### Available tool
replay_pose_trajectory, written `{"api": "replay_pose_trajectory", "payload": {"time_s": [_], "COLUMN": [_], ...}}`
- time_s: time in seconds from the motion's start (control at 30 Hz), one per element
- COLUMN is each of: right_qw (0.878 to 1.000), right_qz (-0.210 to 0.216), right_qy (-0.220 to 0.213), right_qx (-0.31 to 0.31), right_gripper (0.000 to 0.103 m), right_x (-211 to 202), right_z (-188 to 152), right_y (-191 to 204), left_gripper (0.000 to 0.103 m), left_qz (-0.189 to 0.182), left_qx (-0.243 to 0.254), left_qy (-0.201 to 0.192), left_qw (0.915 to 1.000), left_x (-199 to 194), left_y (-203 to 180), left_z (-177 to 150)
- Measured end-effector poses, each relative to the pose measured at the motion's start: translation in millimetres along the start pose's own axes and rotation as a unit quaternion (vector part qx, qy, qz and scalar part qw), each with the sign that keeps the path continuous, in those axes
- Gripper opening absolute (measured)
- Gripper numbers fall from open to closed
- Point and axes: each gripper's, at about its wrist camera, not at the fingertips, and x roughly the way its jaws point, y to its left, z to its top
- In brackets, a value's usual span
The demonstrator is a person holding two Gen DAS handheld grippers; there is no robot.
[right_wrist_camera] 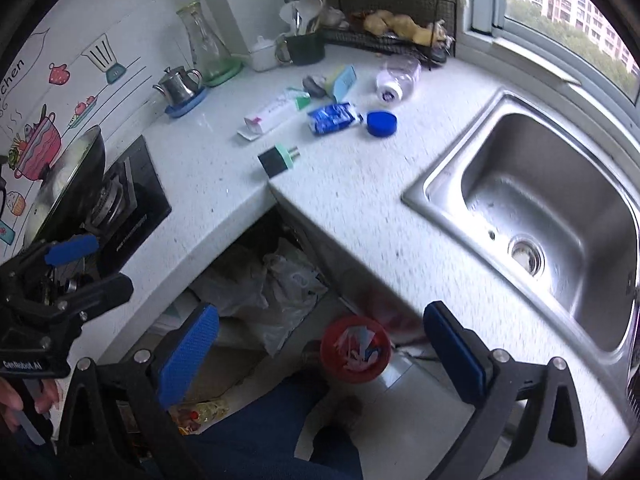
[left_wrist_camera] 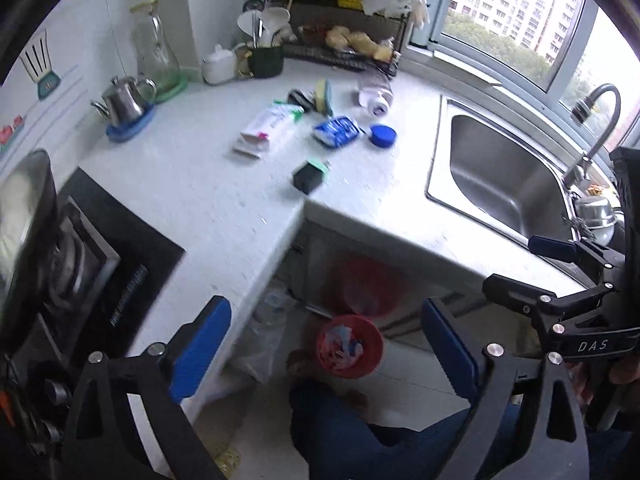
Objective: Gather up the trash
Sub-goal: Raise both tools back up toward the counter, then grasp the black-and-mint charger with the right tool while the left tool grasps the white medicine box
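Trash lies on the white counter: a white toothpaste box [left_wrist_camera: 269, 127] [right_wrist_camera: 276, 114], a blue wrapper [left_wrist_camera: 337, 131] [right_wrist_camera: 333, 117], a blue lid [left_wrist_camera: 383, 135] [right_wrist_camera: 381, 123], a black and green box [left_wrist_camera: 310, 176] [right_wrist_camera: 277, 160] near the counter's inner corner, and a clear bottle on its side [left_wrist_camera: 375, 94] [right_wrist_camera: 398, 79]. A red bin [left_wrist_camera: 349, 346] [right_wrist_camera: 355, 348] with scraps stands on the floor below. My left gripper [left_wrist_camera: 326, 348] is open and empty above the bin. My right gripper [right_wrist_camera: 320, 354] is open and empty over the same spot.
A steel sink [left_wrist_camera: 508, 176] [right_wrist_camera: 548, 208] is at the right, a hob [left_wrist_camera: 100, 272] with a wok [right_wrist_camera: 68, 192] at the left. A kettle [left_wrist_camera: 126, 98], a glass carafe [right_wrist_camera: 206, 46], a utensil pot [left_wrist_camera: 264, 60] and a rack [right_wrist_camera: 394, 24] line the back. Plastic bags [right_wrist_camera: 280, 280] sit under the counter.
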Motion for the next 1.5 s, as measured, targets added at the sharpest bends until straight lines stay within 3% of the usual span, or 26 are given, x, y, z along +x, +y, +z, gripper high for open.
{"api": "replay_pose_trajectory", "payload": {"time_s": [0.27,0.47,0.63,0.93,1.5], "right_qw": [1.0,0.999,0.998,0.994,0.988], "right_qz": [-0.009,0.001,-0.001,0.008,0.003], "right_qy": [-0.001,0.029,0.058,0.096,0.13], "right_qx": [-0.016,-0.013,-0.025,-0.053,-0.077], "right_gripper": [0.102,0.102,0.102,0.102,0.102], "right_x": [23,57,88,136,186], "right_z": [46,82,101,121,142], "right_y": [3,8,19,41,50], "left_gripper": [0.095,0.095,0.095,0.095,0.095], "left_qz": [0.006,0.019,-0.015,-0.044,-0.045], "left_qx": [-0.022,0.0,0.004,0.005,-0.004], "left_qy": [0.01,0.042,0.075,0.124,0.165], "left_qw": [0.9997,0.9989,0.997,0.9912,0.9852], "left_x": [28,61,93,140,180], "left_y": [31,50,70,92,124], "left_z": [40,71,92,108,118]}}
